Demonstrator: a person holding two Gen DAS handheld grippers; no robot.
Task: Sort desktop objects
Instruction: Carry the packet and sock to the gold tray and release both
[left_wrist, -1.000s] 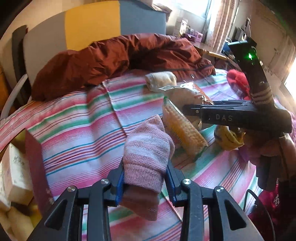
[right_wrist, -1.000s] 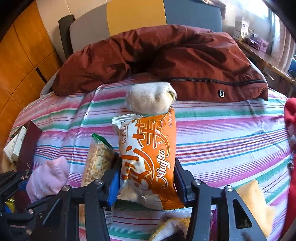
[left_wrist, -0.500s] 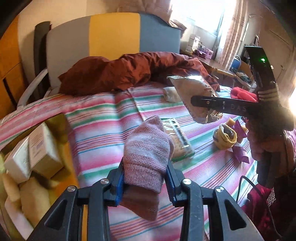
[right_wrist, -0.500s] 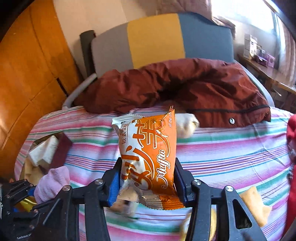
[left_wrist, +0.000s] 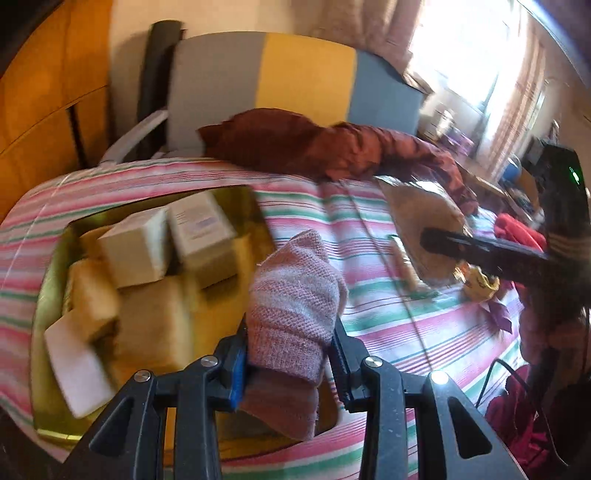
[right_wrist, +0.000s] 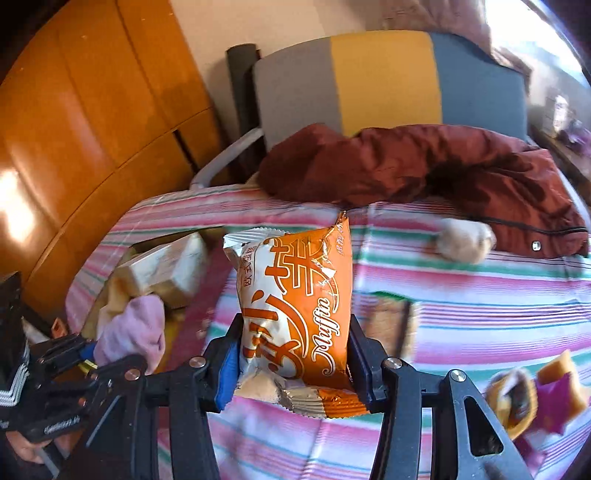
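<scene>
My left tool (left_wrist: 288, 365) is clenching the pink sock (left_wrist: 295, 295) above the box (left_wrist: 51, 302); my right tool (right_wrist: 293, 373) is grasping the muffin packet (right_wrist: 295, 299), both being carried for sorting.

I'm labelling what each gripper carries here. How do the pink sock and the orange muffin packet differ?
The pink sock is soft, dull knit; the muffin packet is glossy printed wrapper. The sock is plain with faint stripes; the packet carries orange lettering. The sock sits in the left gripper, the packet in the right gripper. Both stand upright, clamped above the striped cloth.
</scene>
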